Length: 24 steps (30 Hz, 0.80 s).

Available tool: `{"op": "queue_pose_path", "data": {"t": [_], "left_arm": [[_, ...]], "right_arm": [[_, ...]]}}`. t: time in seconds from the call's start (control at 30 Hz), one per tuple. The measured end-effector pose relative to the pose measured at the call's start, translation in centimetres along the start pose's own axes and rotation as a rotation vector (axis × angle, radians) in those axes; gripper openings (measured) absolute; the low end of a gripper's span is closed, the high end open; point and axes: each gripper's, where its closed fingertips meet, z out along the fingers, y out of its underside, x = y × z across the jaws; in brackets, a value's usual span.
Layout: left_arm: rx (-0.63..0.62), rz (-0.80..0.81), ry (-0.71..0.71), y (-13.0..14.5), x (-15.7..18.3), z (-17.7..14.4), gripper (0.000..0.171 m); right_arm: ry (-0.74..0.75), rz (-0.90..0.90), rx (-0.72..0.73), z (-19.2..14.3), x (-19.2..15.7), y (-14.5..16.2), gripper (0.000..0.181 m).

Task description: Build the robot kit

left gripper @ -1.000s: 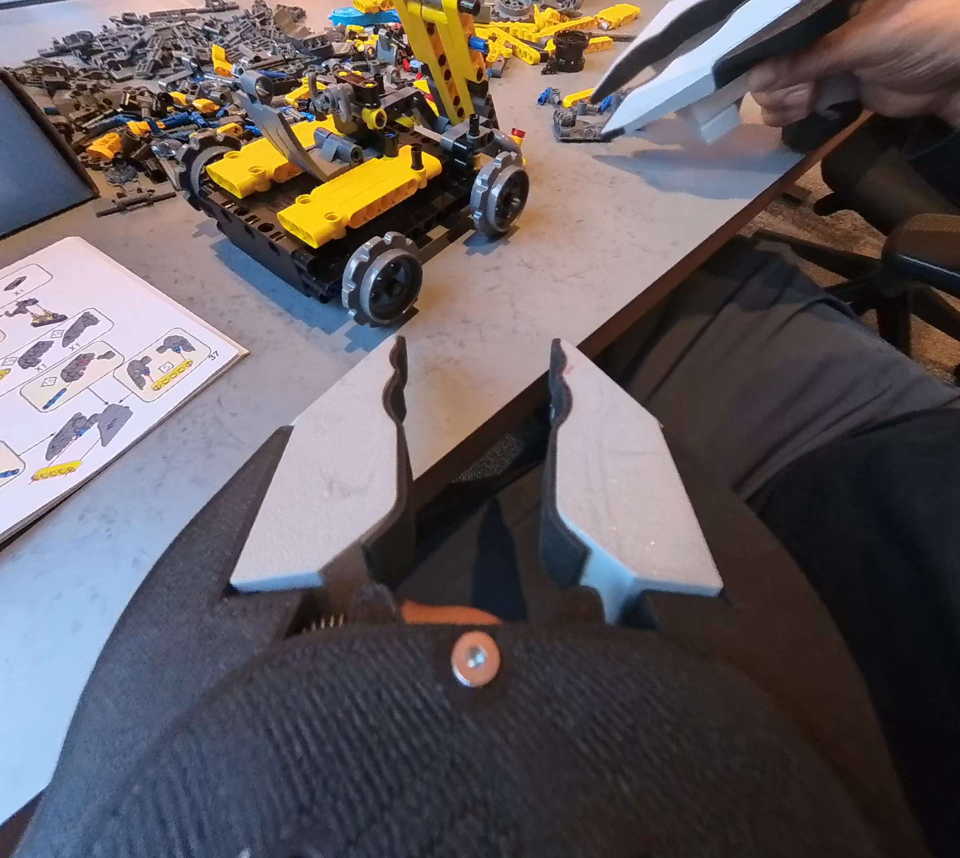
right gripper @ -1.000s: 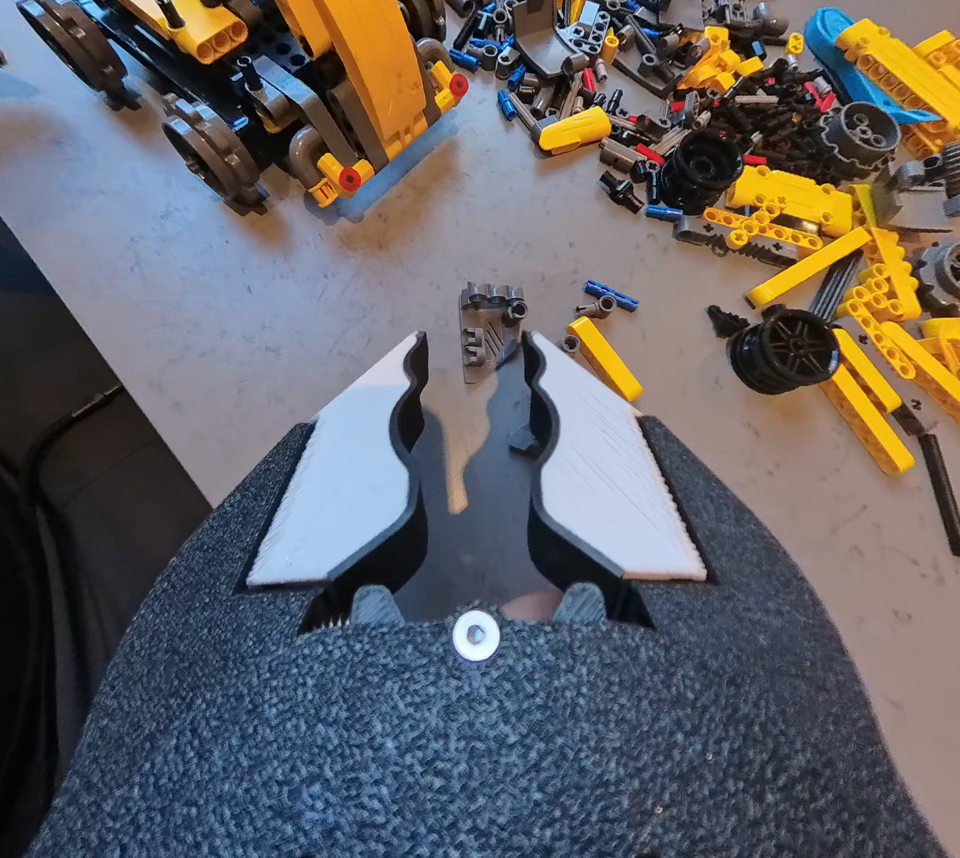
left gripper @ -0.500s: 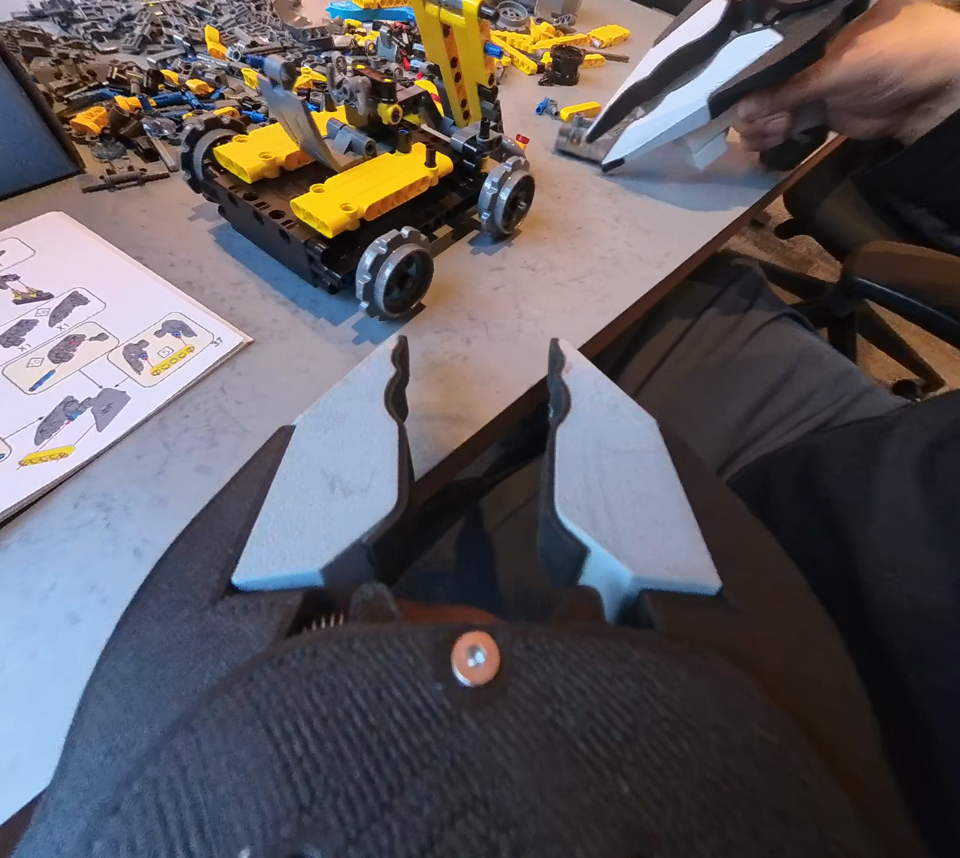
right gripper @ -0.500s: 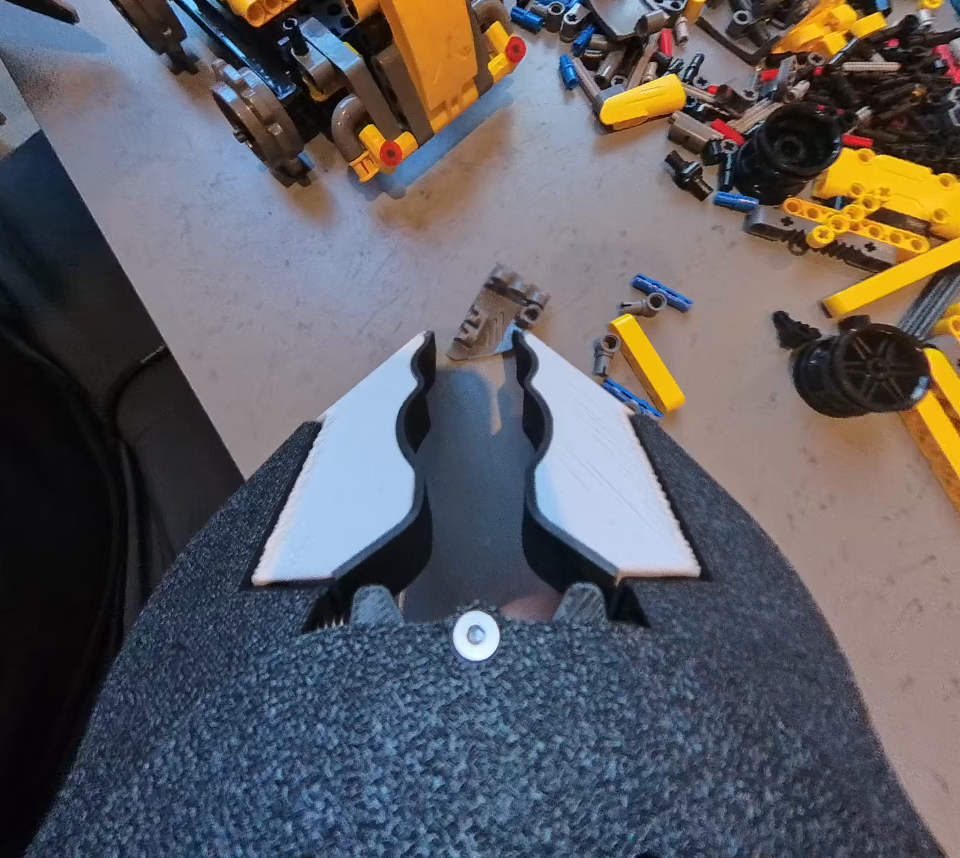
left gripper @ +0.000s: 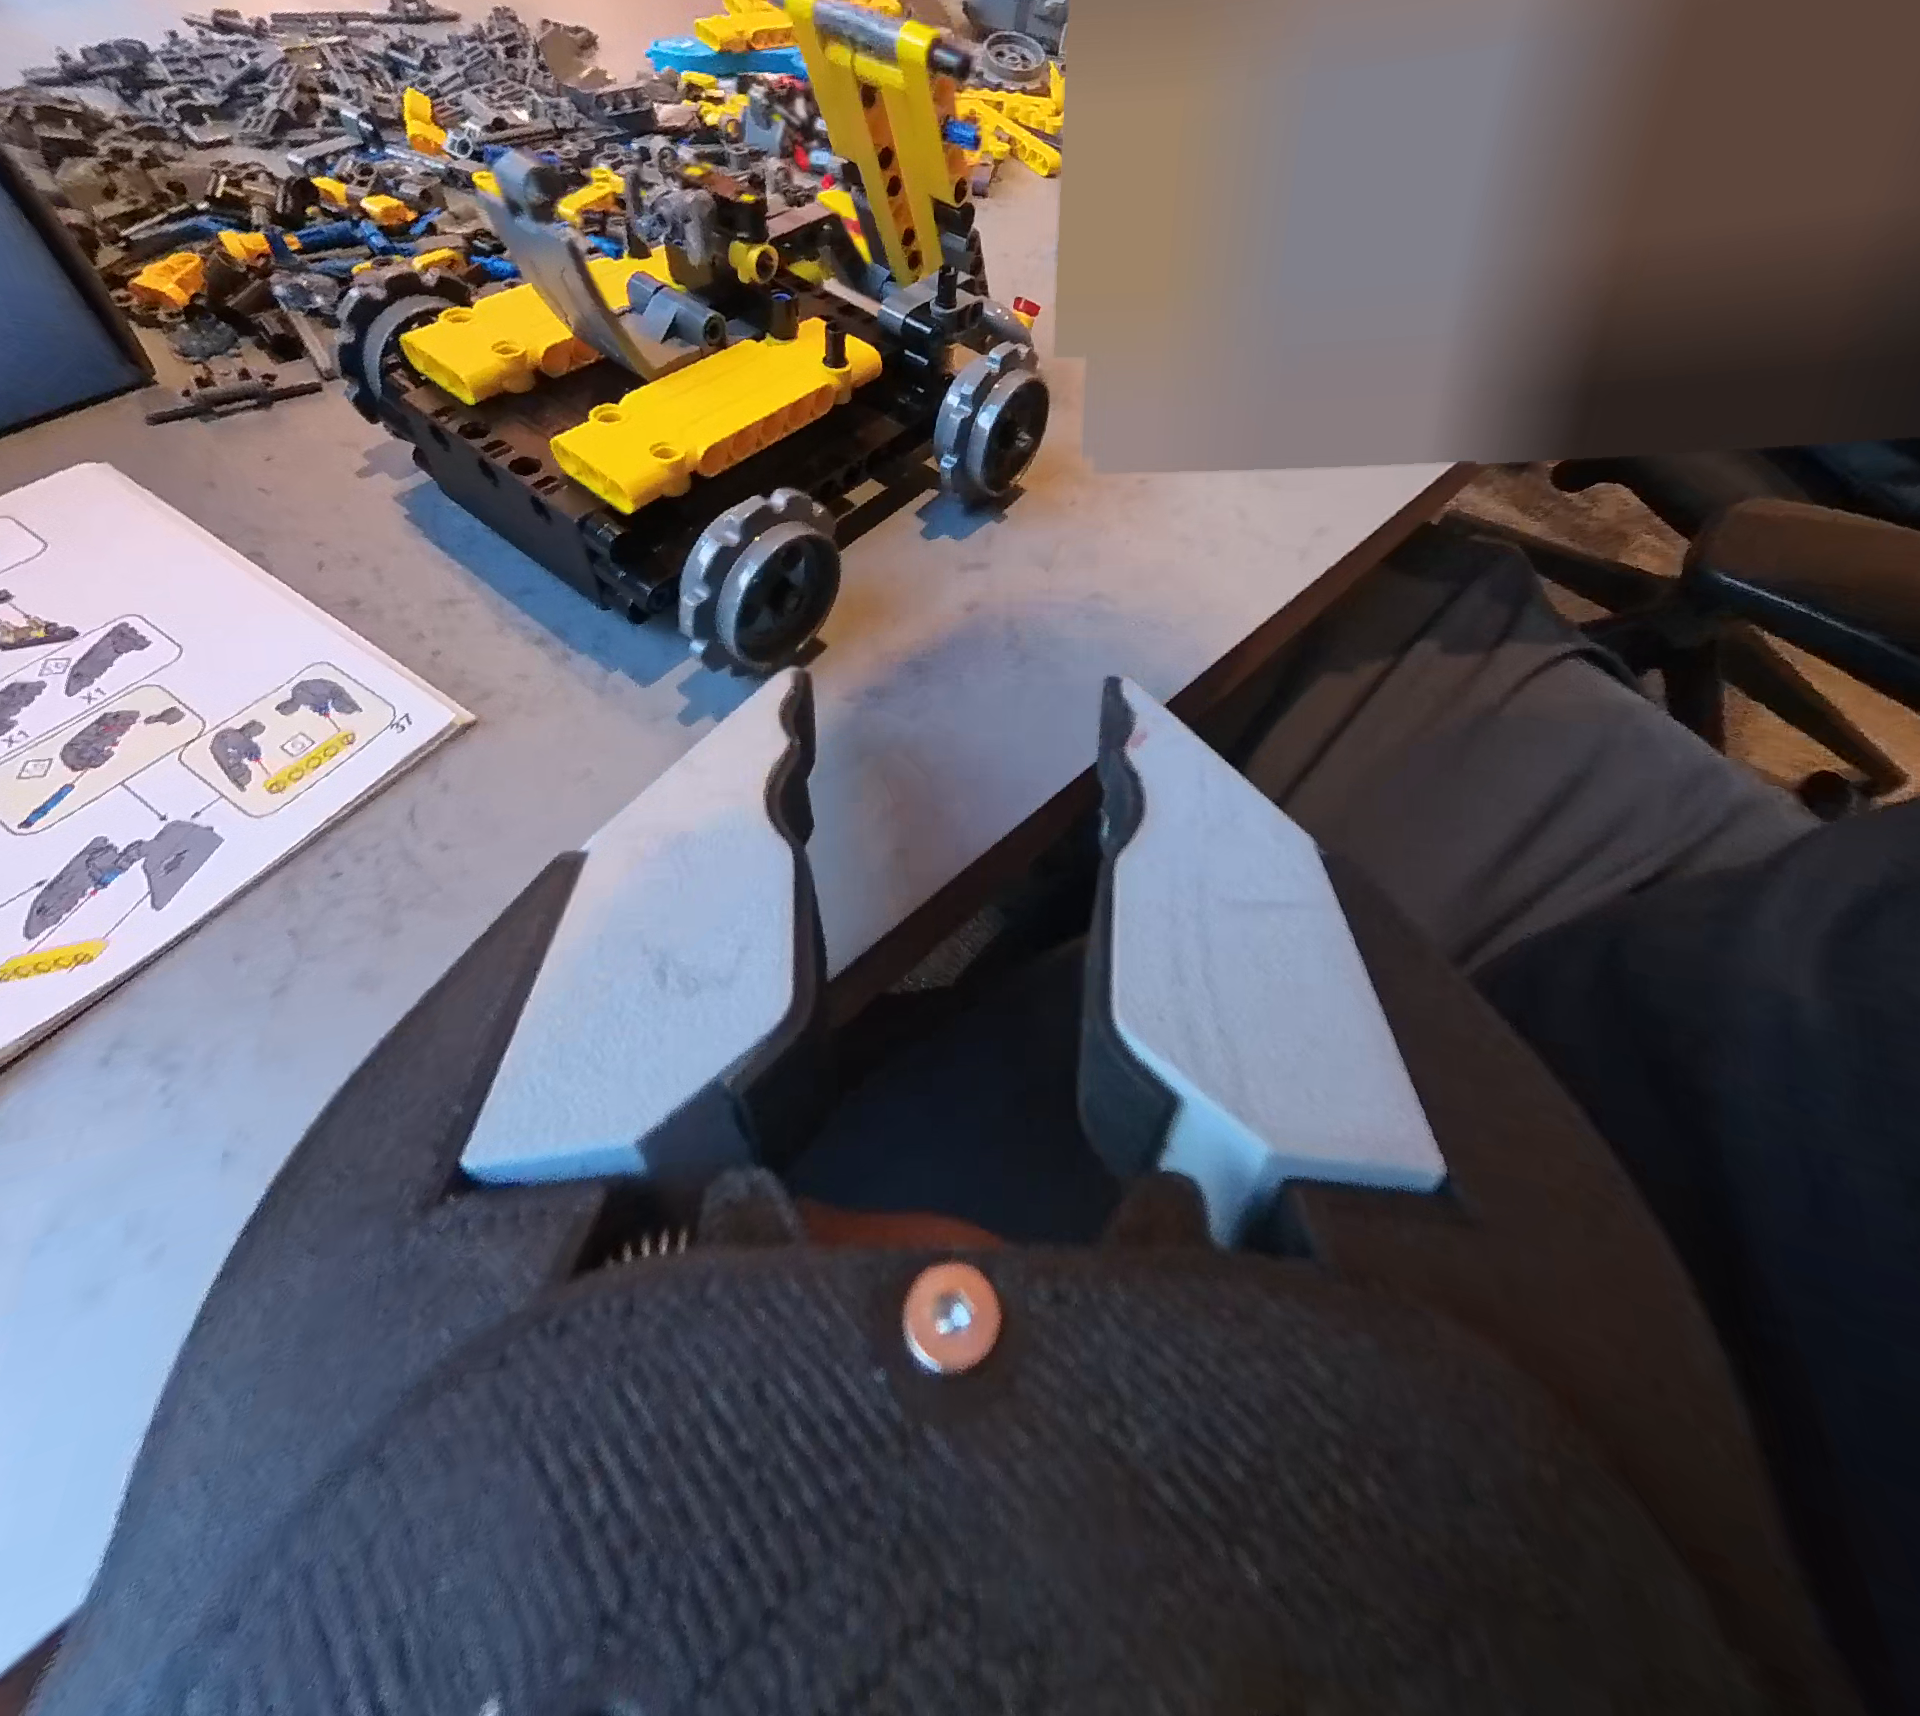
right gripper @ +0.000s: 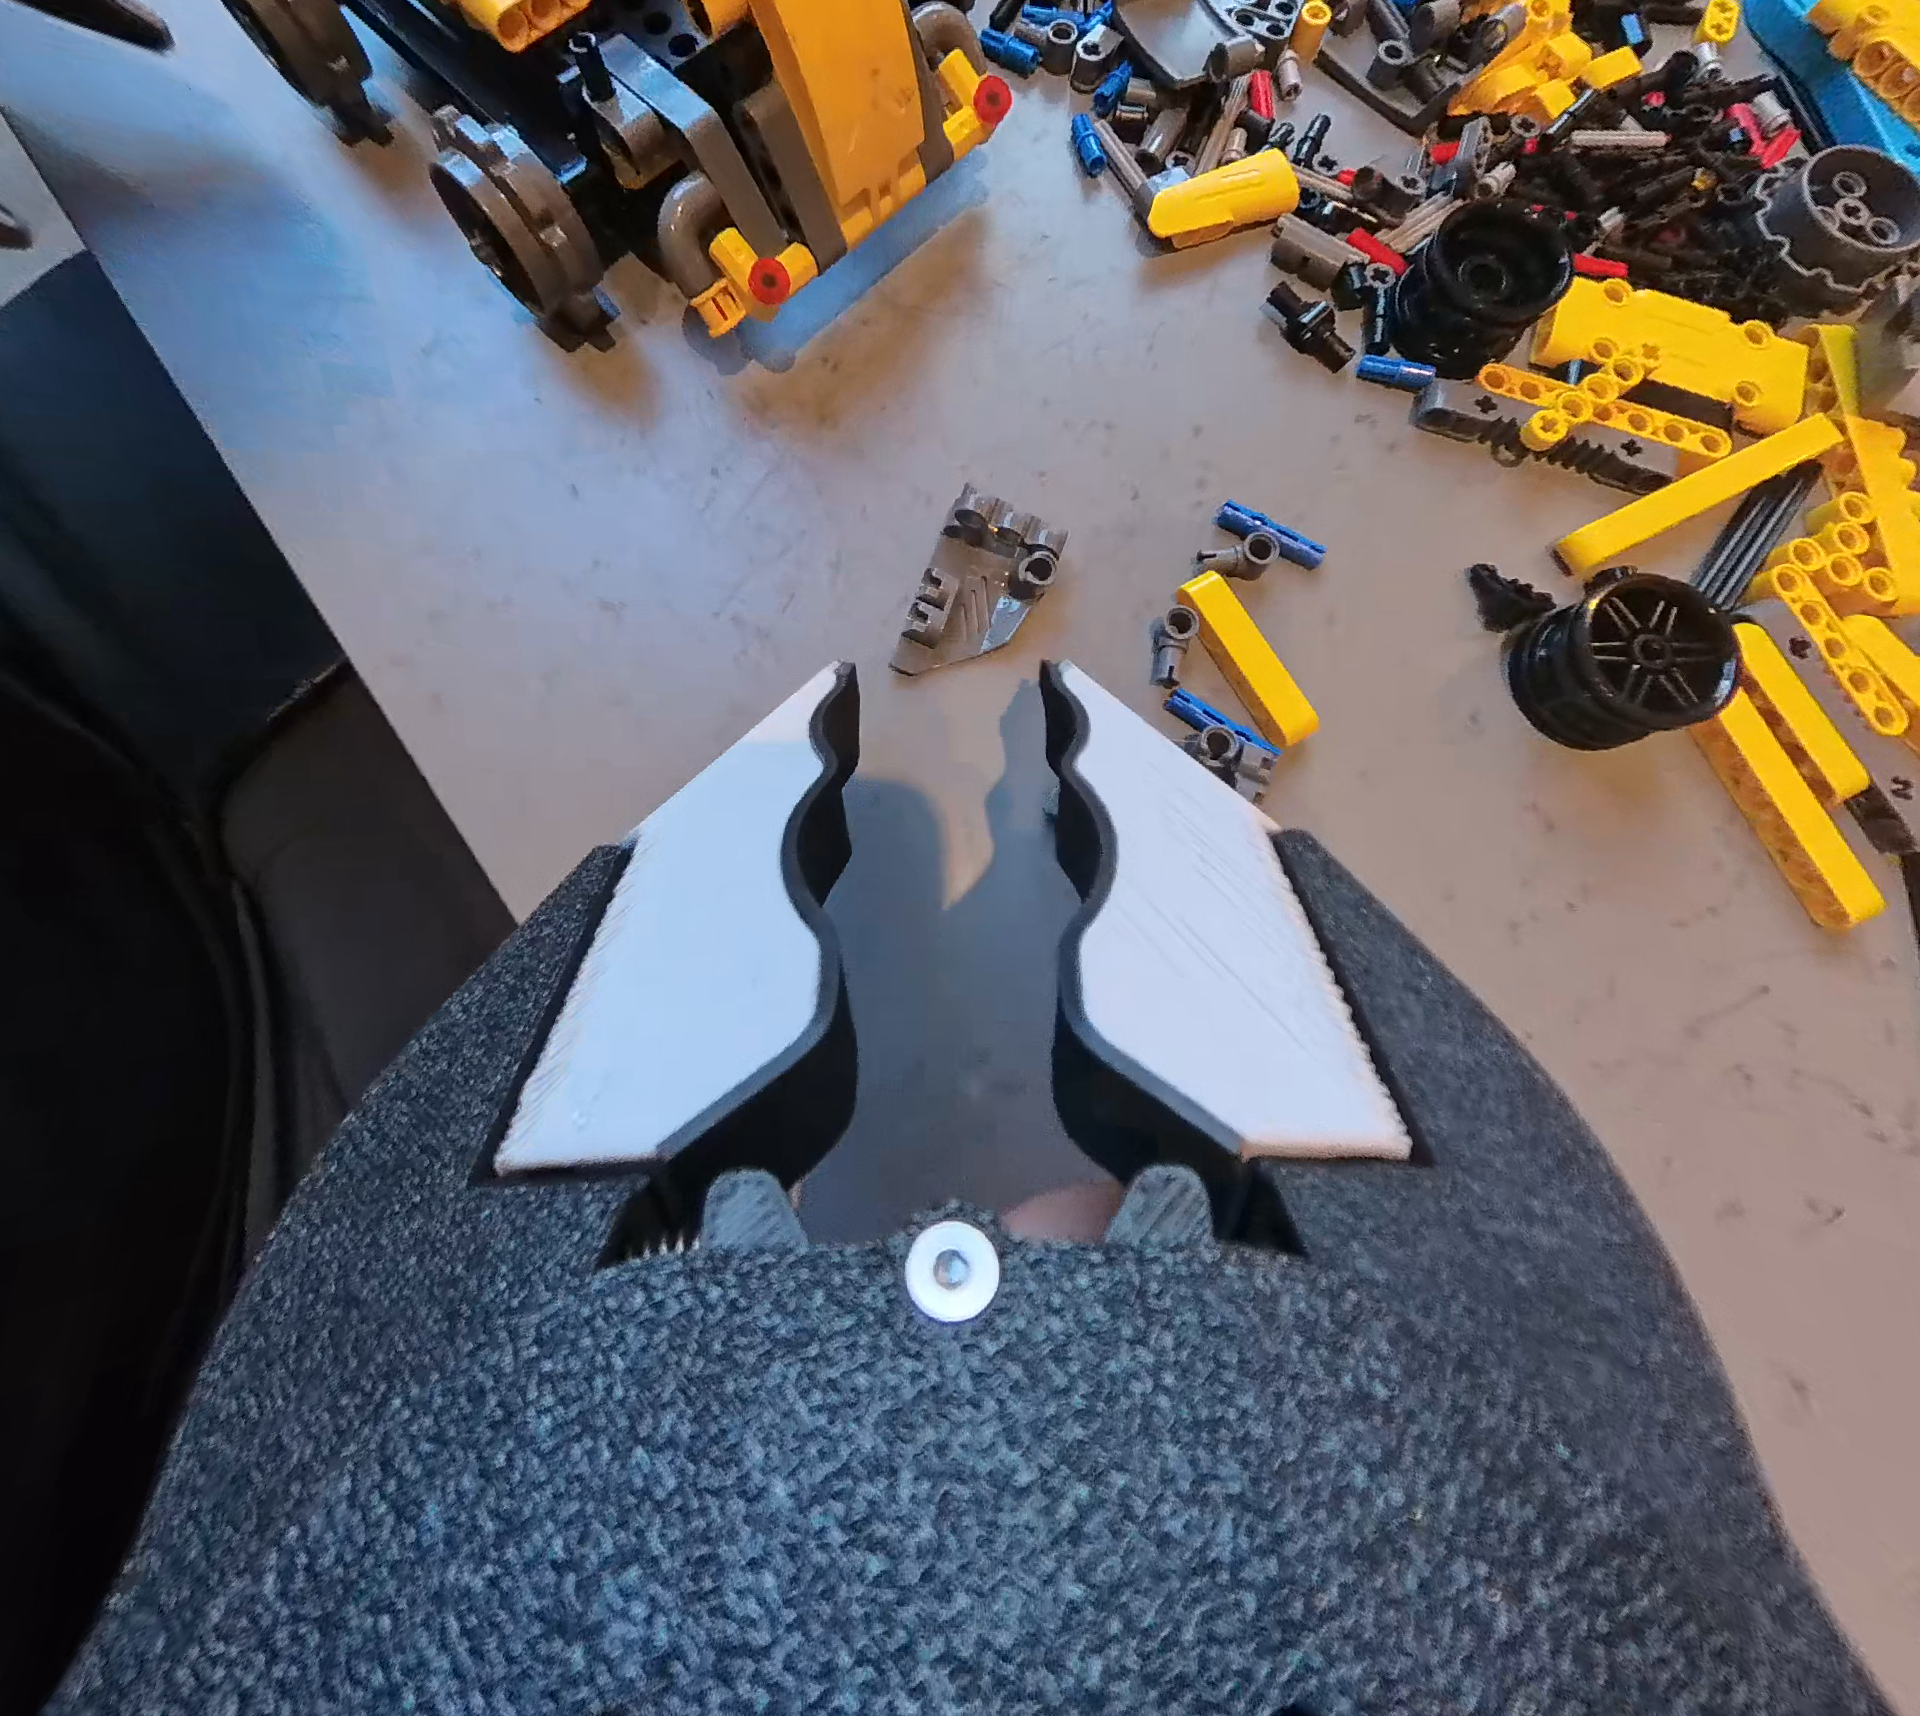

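Observation:
A half-built yellow and black toy vehicle (left gripper: 707,399) with grey wheels stands on the grey table (left gripper: 312,939); it also shows in the right wrist view (right gripper: 665,56). My left gripper (left gripper: 951,710) is open and empty, hovering over the table's near edge, short of the vehicle's front wheel. My right gripper (right gripper: 948,674) is open and empty, just above the table. A small dark grey panel piece (right gripper: 977,586) lies flat right in front of its fingertips, not touching them. A yellow beam (right gripper: 1242,653) with small grey and blue pins lies beside the right finger.
A large heap of loose grey, black, yellow and blue parts (right gripper: 1507,139) covers the table beyond, with black wheels (right gripper: 1621,658). An open instruction booklet (left gripper: 156,752) lies at the left. A person's trousered legs (left gripper: 1558,814) and a chair base are below the table edge. The tips of one gripper are about 20 centimeters away from the tips of the other.
My right gripper has drawn back slightly and opened wider; the grey panel piece now lies clear ahead of the tips, turned a little. The left gripper has barely moved.

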Motion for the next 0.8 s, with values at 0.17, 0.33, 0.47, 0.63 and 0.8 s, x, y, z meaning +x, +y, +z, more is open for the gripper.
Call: {"op": "queue_pose_path", "data": {"t": [0.17, 0.33, 0.47, 0.63, 0.8], "left_arm": [[0.006, 0.040, 0.033, -0.3, 1.0, 0.7, 0.053], [0.022, 0.081, 0.053, -0.8, 1.9, 1.6, 0.054], [0.031, 0.082, 0.074, -1.0, 2.3, 2.1, 0.053], [0.030, 0.091, 0.091, -1.1, 2.6, 2.1, 0.053], [0.032, 0.065, 0.120, -1.1, 2.9, 2.1, 0.052]], "right_arm": [[-0.019, 0.003, 0.015, 0.1, 0.0, -0.1, 0.040], [-0.043, 0.018, 0.021, 0.7, -0.4, -0.4, 0.045], [-0.037, 0.046, 0.015, 1.4, -0.2, -0.3, 0.045], [-0.043, 0.071, 0.020, 1.8, 0.3, -1.1, 0.043], [-0.060, 0.019, -0.021, 2.9, 0.5, -1.1, 0.029]]}}
